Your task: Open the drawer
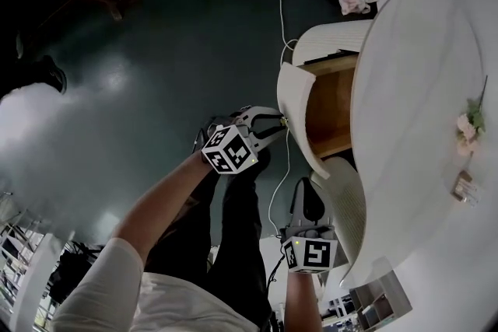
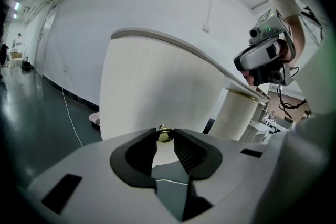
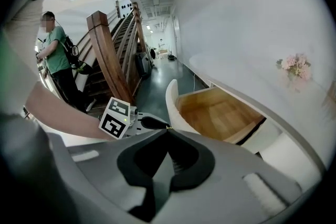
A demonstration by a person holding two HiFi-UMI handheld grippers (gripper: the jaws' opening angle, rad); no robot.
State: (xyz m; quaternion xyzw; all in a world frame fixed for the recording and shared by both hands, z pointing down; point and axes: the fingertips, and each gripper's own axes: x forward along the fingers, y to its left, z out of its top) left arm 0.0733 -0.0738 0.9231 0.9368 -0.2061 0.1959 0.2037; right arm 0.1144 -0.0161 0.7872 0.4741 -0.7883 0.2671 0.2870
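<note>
Head view: white cable runs over the dark floor just left of the table and passes by the drawer front. Ribbed column stands near, under the tabletop; flowers lie far right on top. Drawer is open, out of the table's left side, curved front facing left, slide axis left-right, wood floor showing. Left gripper is clamped on the brass knob. Right gripper has jaws together, empty, beside the column
</note>
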